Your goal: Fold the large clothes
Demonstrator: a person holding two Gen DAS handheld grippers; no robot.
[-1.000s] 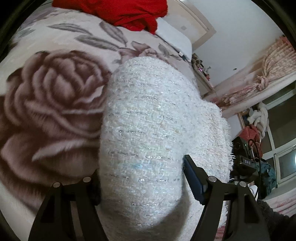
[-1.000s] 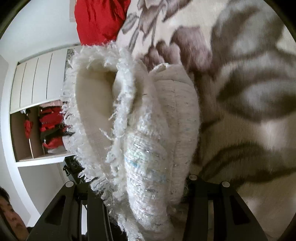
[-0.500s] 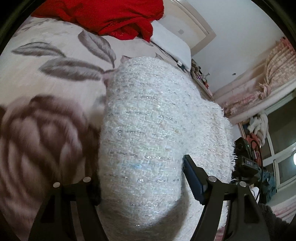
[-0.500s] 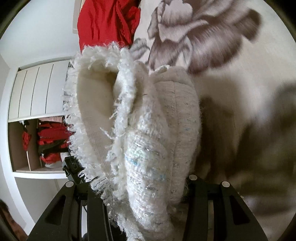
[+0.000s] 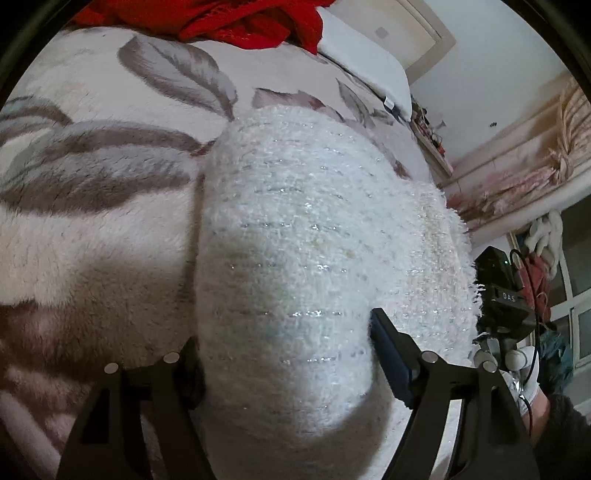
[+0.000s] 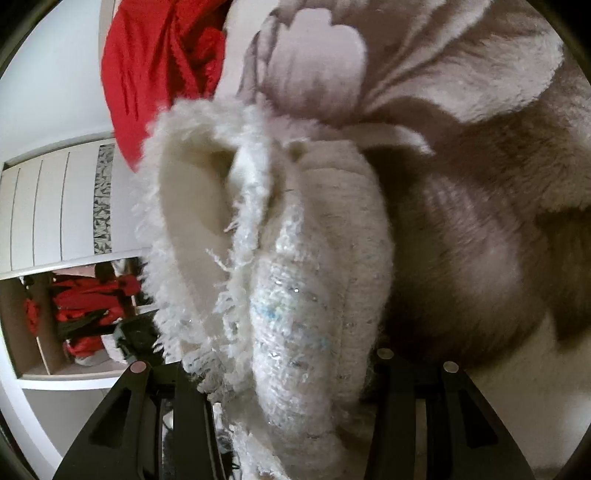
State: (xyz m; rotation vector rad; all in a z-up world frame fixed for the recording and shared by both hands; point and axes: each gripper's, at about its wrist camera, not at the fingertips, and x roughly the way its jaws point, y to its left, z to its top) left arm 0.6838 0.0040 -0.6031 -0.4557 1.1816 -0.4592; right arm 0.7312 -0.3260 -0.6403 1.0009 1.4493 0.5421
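A folded white tweed garment with silver threads and a fringed edge [image 5: 314, 229] fills the left wrist view, held just over the floral blanket [image 5: 110, 184]. My left gripper [image 5: 284, 332] grips the thick fold, its right pad dug into the cloth, and its jaws are opening. In the right wrist view the same garment [image 6: 295, 295] bulges up as a bundle of layers between the fingers of my right gripper [image 6: 280, 354], whose jaws are also opening with the cloth still pinched. The fingertips are buried in fabric.
A red garment [image 5: 240, 18] [image 6: 159, 74] lies crumpled at the far end of the bed beside a white pillow [image 5: 362, 74]. Off the bed stand a camera on a tripod [image 5: 502, 288], a white wardrobe [image 6: 48, 206] and a shelf of red clothes [image 6: 85, 306].
Both grippers carried the garment across the bed toward the red garment and lower onto the blanket. The rose print slid out of the left view; leaves lie under it now.
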